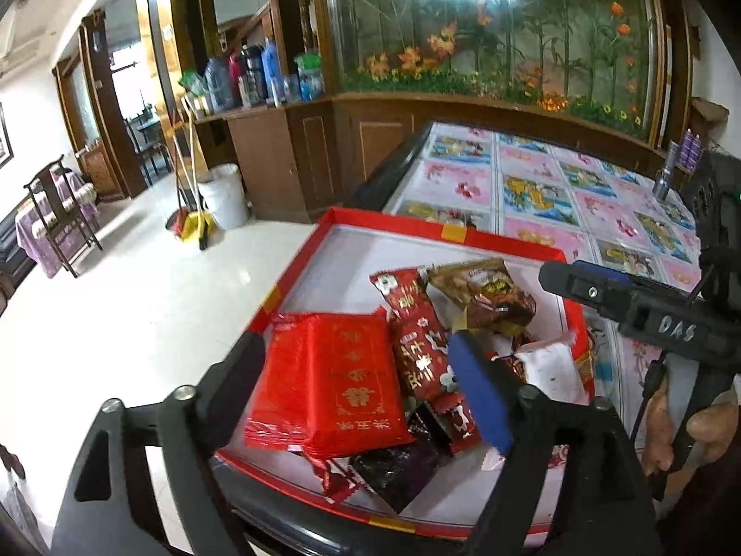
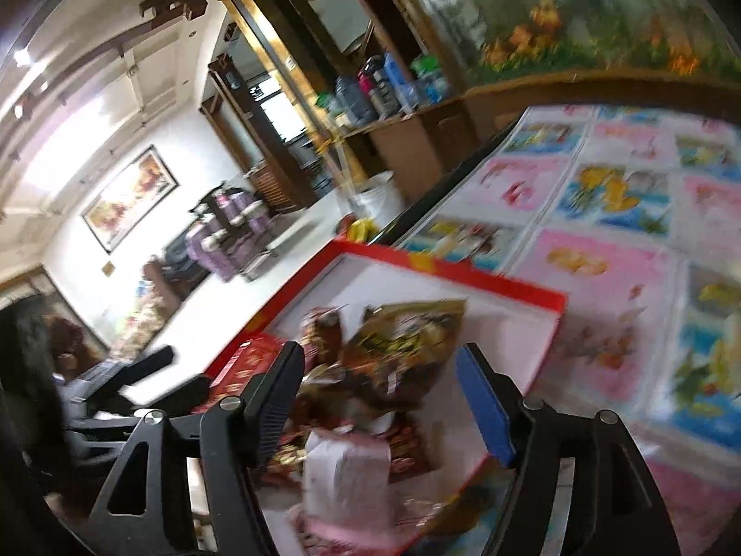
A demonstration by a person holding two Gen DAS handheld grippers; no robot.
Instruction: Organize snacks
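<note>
The left claw [image 1: 356, 389] hangs over the near left part of a shallow red-rimmed box [image 1: 296, 273], its jaws spread wide and gripping nothing; between them lies a flat red packet with gold lettering [image 1: 331, 380], untouched as far as the view shows. In the left wrist view, just toward three o'clock of that packet, a long red-and-white snack bag [image 1: 414, 324] leans against a brown foil packet [image 1: 486, 299] at about one o'clock in the pile, and a dark purple wrapper [image 1: 398, 472] sits at six o'clock near the box's front rim. A white pouch [image 1: 553, 366] lies at the pile's three o'clock side. The box rests on the tabletop [image 1: 532, 180], which is covered with a pink and blue pictured sheet, at its corner nearest the white floor [image 1: 139, 306]. The right claw [image 2: 379, 398] is likewise open and empty, hovering above the same box [image 2: 532, 294]; its view is motion-blurred, with the brown foil packet [image 2: 407, 329] and the white pouch [image 2: 347, 468] between its jaws. Seen from the left wrist, the right claw [image 1: 562, 287] enters from three o'clock.
</note>
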